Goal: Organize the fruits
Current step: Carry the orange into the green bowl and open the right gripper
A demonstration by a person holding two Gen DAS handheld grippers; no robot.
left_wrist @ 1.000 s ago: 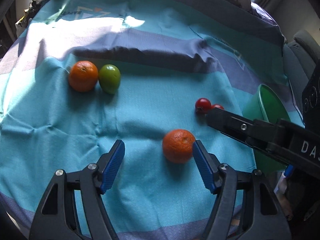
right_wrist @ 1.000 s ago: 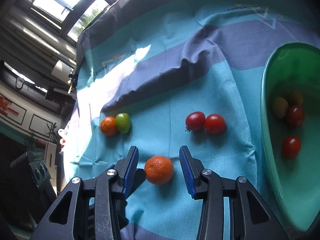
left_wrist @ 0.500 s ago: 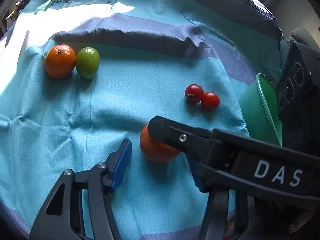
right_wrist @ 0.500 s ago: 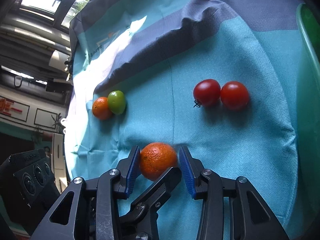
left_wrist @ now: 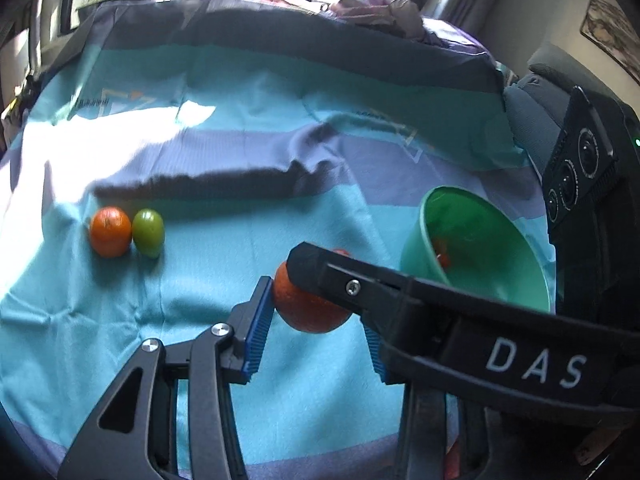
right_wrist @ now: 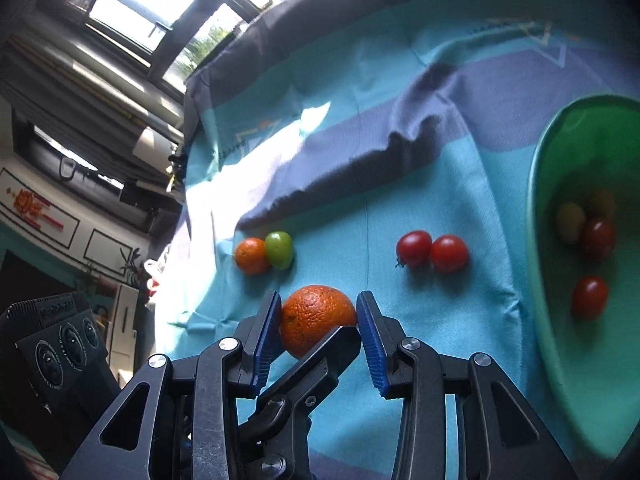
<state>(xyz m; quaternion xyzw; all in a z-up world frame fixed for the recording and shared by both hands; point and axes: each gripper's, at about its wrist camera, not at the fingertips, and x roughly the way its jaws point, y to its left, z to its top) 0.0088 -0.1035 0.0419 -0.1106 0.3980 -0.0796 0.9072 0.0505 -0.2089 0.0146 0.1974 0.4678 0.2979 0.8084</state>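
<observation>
A large orange (right_wrist: 316, 318) sits between the blue pads of my right gripper (right_wrist: 318, 328), which is shut on it just above the blue cloth. In the left wrist view the same orange (left_wrist: 310, 306) lies between the pads of my left gripper (left_wrist: 316, 332), whose left pad touches it; the right gripper's black finger (left_wrist: 352, 284) crosses in front. A small orange (right_wrist: 251, 256) and a green fruit (right_wrist: 280, 249) lie together at the left. Two red tomatoes (right_wrist: 432, 251) lie right of centre. The green bowl (right_wrist: 536, 200) at the right holds several small fruits.
The striped blue and purple cloth (right_wrist: 400, 168) covers the table, with a raised dark fold across its middle. Windows and a wall stand beyond the far edge. The bowl also shows in the left wrist view (left_wrist: 500, 240) near the right edge.
Both grippers have closed in around the large orange. The right gripper's pads now press on it and it sits slightly higher; the bowl has come back into both views.
</observation>
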